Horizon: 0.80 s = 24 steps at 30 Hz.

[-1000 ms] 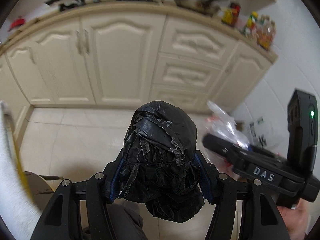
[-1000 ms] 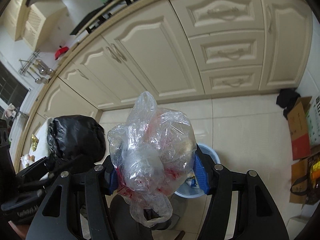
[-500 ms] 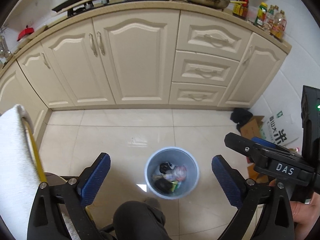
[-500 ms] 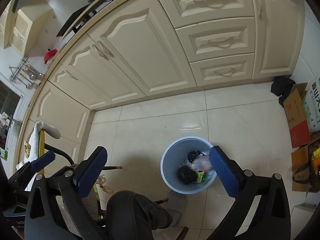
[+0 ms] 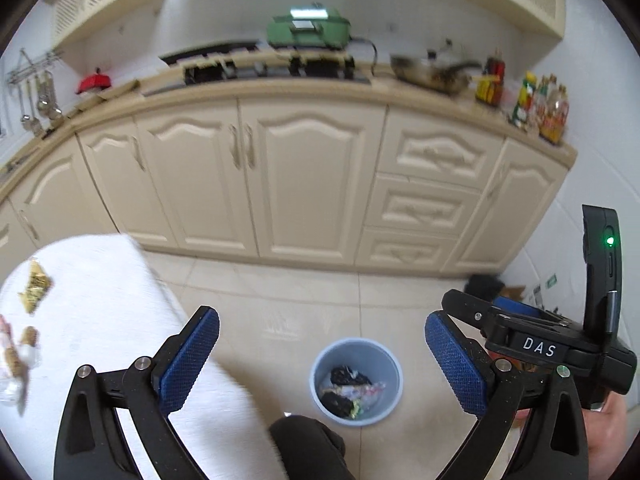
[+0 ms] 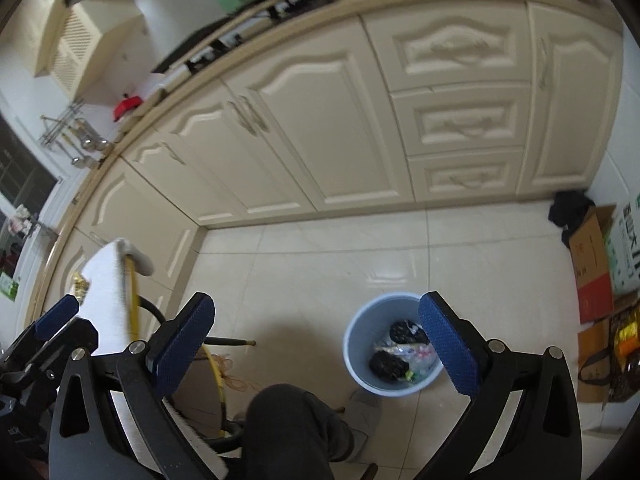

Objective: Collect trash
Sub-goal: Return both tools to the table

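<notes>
Jaws of the left gripper (image 5: pixel 322 354) stand wide with nothing between them. Left wrist view: below them on the floor sits the blue bin (image 5: pixel 318 384), holding black and clear crumpled bags. To the left, a white-covered table (image 5: pixel 96 280) carries the remaining trash: a yellow wrapper (image 5: pixel 36 286) near its far left edge and blurred scraps (image 5: pixel 18 356) nearer the left edge. Judged light, thin and crinkly; the wrapper lies flat, so a pinch at a raised edge or corner suits best, as flat film may slip.

Right wrist view: the right gripper (image 6: pixel 316 342) is likewise wide and empty, above the bin (image 6: pixel 354 356). The table edge (image 6: pixel 102 292) shows at left, wrapper (image 6: pixel 80 282) upon it.
</notes>
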Tool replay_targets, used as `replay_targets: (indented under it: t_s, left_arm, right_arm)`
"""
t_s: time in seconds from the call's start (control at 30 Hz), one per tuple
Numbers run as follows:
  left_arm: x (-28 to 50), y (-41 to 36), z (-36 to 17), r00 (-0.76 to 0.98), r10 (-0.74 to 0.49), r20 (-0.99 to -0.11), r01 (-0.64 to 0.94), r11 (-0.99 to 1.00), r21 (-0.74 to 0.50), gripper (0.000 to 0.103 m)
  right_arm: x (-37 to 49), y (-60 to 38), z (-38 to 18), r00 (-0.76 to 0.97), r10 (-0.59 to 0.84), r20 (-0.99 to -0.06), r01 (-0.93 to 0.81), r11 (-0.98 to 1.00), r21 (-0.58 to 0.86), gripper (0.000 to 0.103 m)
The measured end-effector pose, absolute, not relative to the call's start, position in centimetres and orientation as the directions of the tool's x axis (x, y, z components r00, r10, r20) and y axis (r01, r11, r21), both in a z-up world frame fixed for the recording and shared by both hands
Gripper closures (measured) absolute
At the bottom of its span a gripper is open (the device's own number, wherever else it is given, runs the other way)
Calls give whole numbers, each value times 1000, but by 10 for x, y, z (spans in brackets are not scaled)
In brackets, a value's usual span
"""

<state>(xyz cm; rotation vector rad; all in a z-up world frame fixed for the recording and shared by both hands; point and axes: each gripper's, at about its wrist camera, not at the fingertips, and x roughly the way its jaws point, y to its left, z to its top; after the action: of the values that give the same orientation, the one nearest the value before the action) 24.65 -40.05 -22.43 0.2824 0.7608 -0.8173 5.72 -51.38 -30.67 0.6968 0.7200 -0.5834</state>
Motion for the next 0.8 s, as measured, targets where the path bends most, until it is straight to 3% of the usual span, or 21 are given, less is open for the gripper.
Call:
replay_targets:
  t_s: [0.43,0.8]
  left_arm:
    - [198,-209,-161,617,-549,-564,609,787,-100,1]
    - [160,-77,-148,765,-398,-506,408,908,-97,1]
  right_arm:
    - [118,-413,-219,732,-220,-644,515,798,312,0]
    - [190,-311,-196,788,-75,-611,298,915,272,0]
